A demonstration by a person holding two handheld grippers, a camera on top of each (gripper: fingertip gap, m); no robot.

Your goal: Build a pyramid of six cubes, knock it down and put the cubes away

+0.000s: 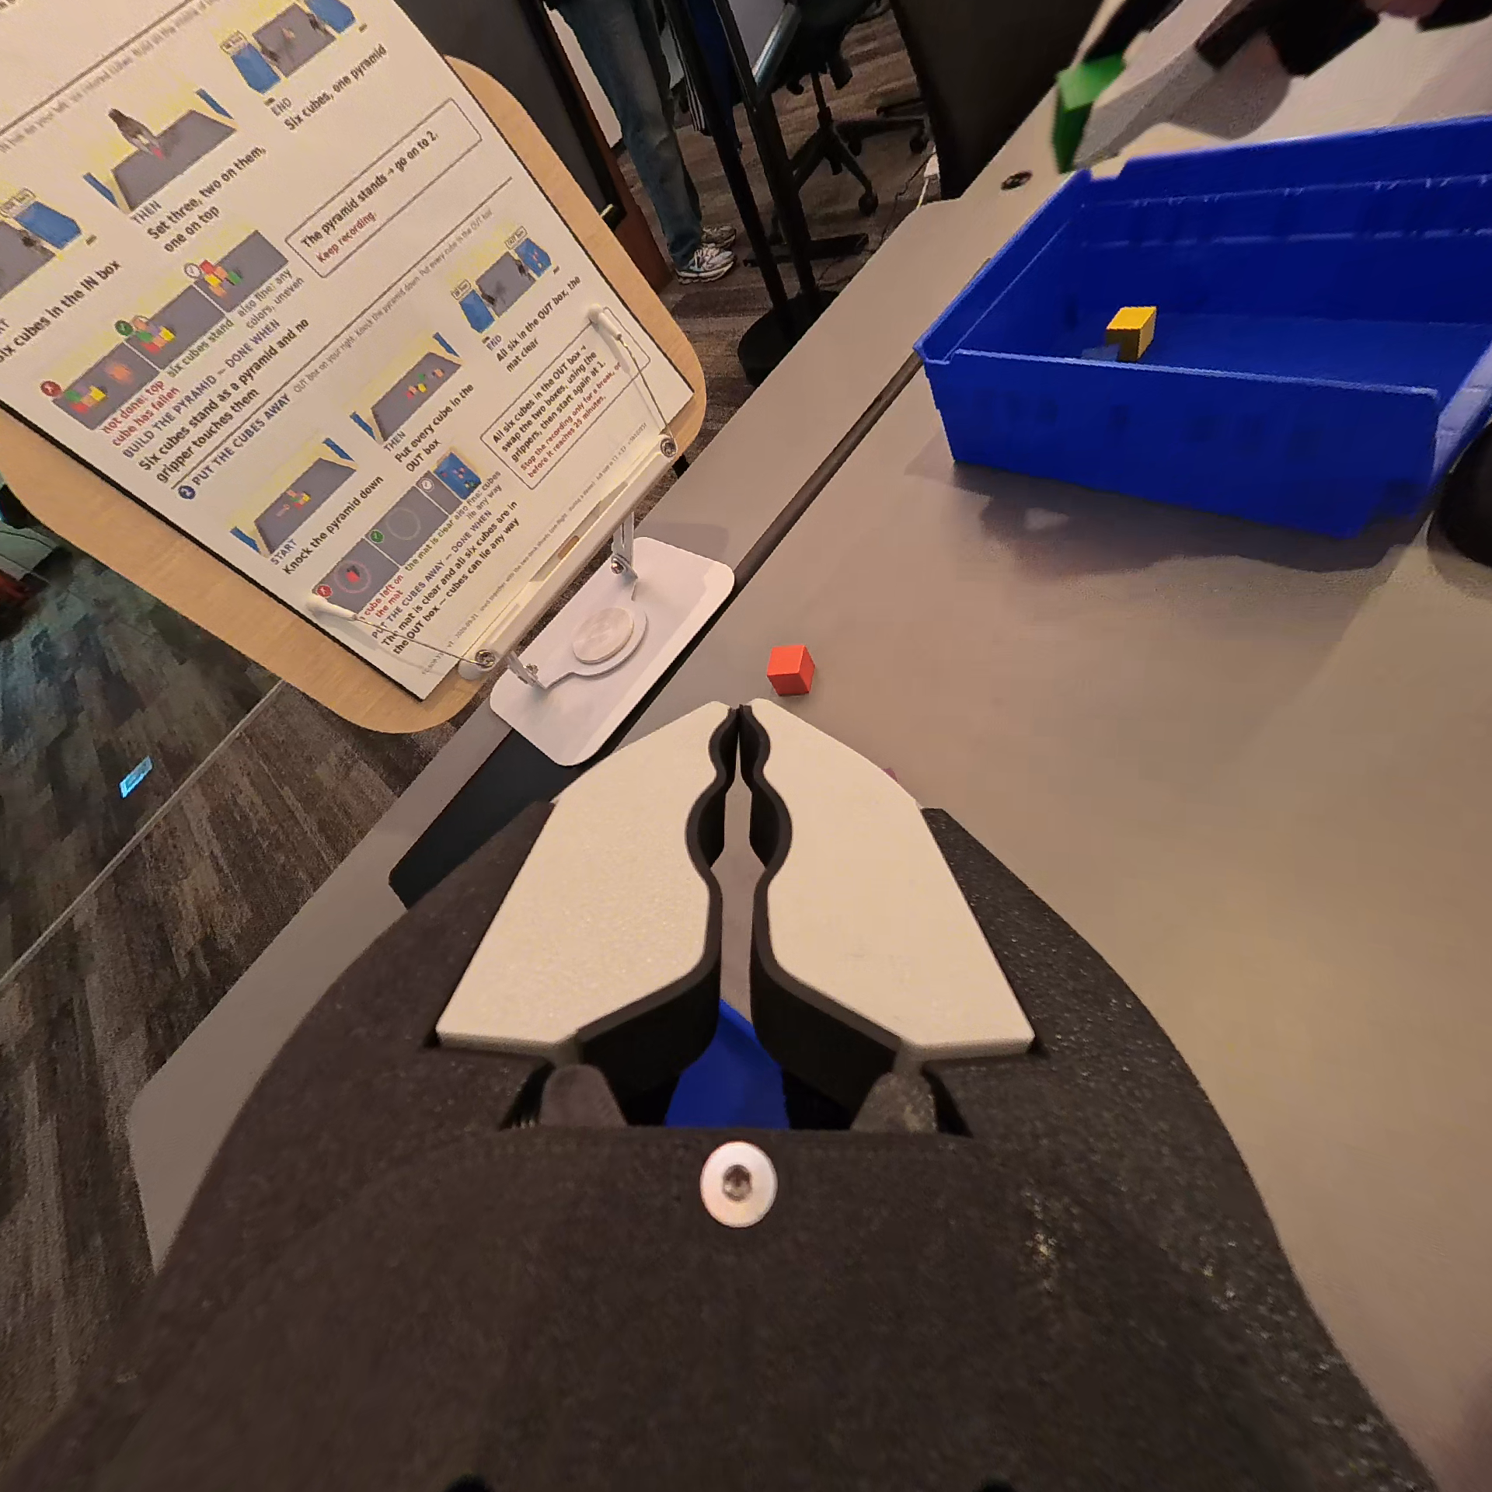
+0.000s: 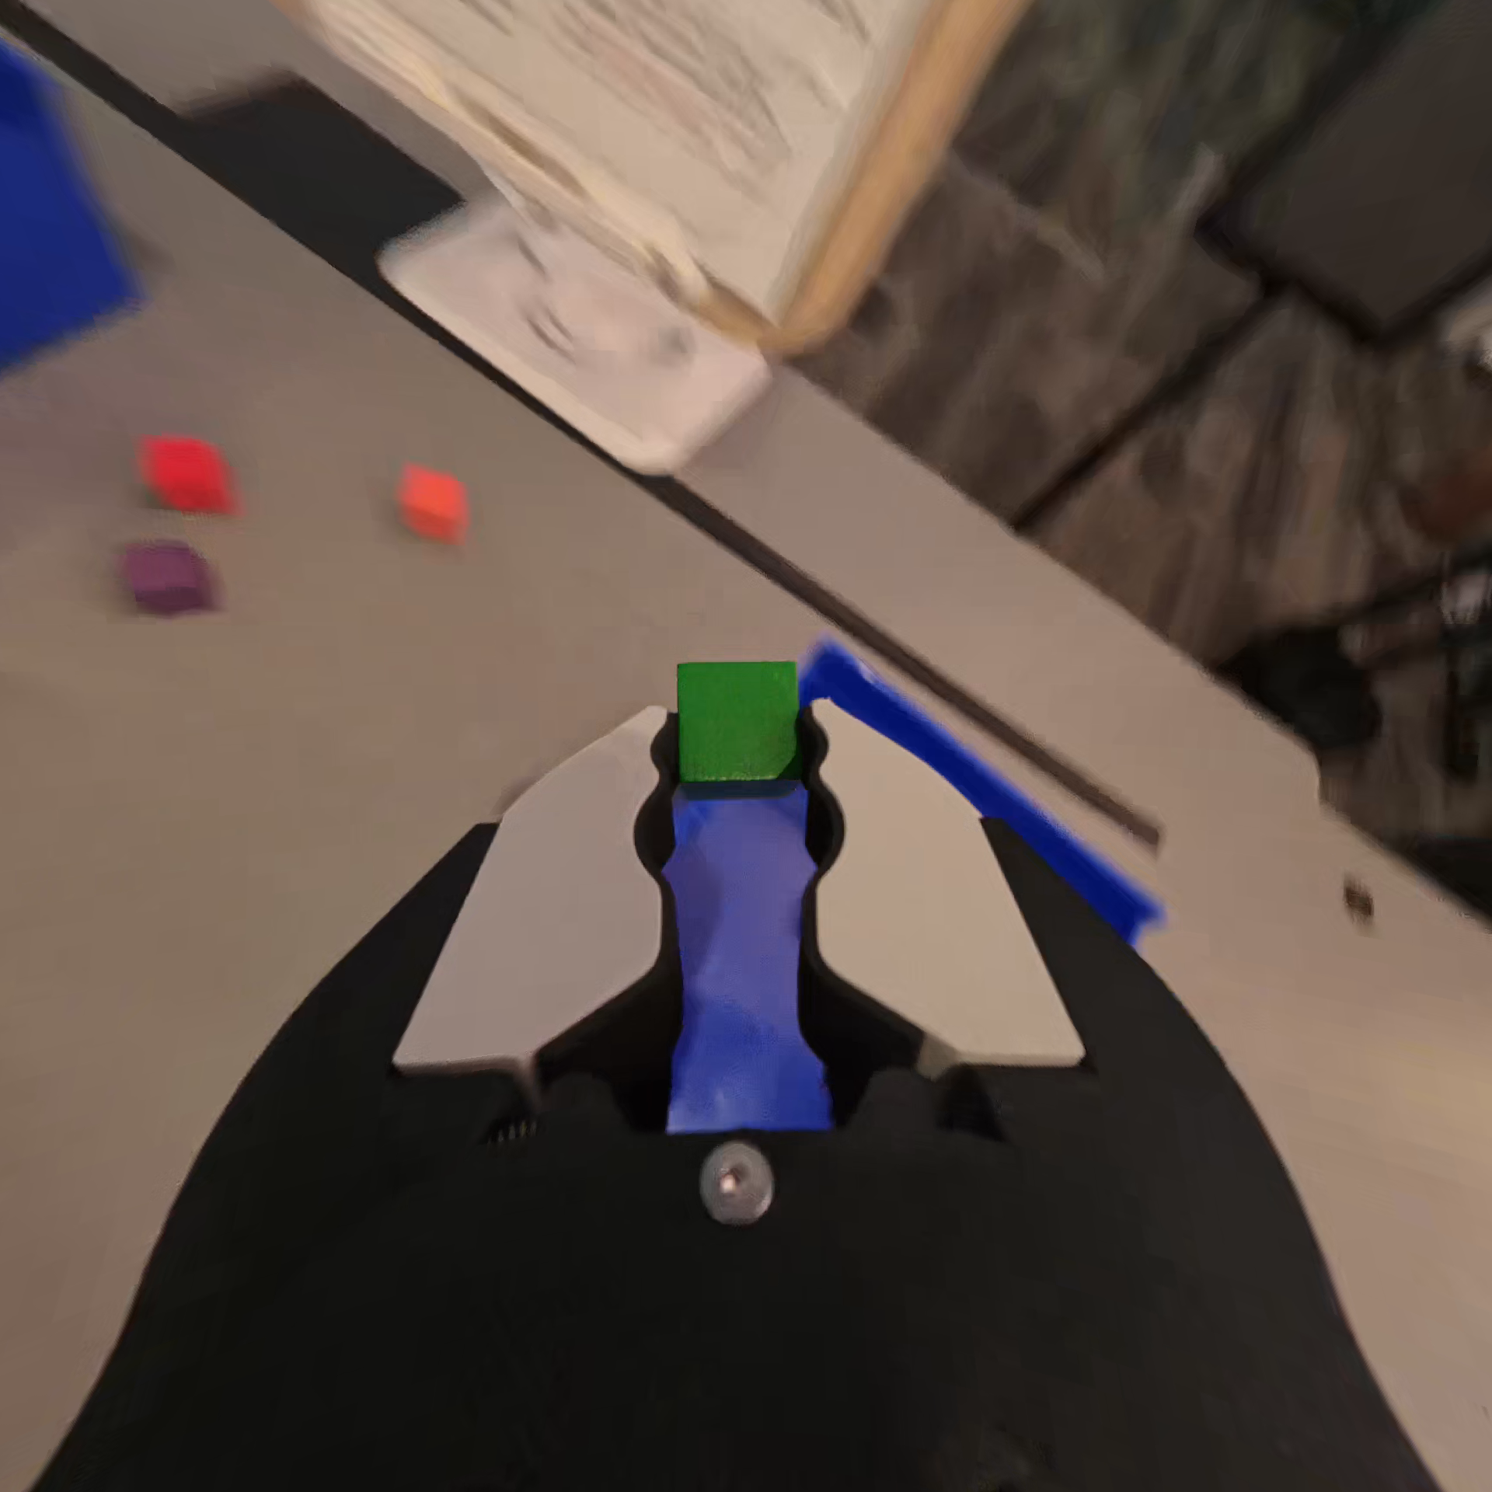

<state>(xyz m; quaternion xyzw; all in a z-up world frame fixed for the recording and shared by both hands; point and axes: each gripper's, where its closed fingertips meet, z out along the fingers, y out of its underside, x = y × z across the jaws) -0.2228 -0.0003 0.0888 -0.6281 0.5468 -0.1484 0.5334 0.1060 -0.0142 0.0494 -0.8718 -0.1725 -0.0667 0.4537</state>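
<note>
table point(image 1: 1130, 807) ahead open | orange cube point(image 1: 790, 669) just past my left tips | sign stand point(image 1: 613, 646) blocks far edge | blue bin point(image 1: 1211, 436) walls off the right

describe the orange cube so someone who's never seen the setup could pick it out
On the grey table, find the white base plate of the instruction board's stand. The orange cube sits alone on the tabletop just beside it. It is paler than the red cube, which lies farther off next to the purple cube.

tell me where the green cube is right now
The green cube sits clamped between the right gripper fingertips, held above the blue bin.
</note>
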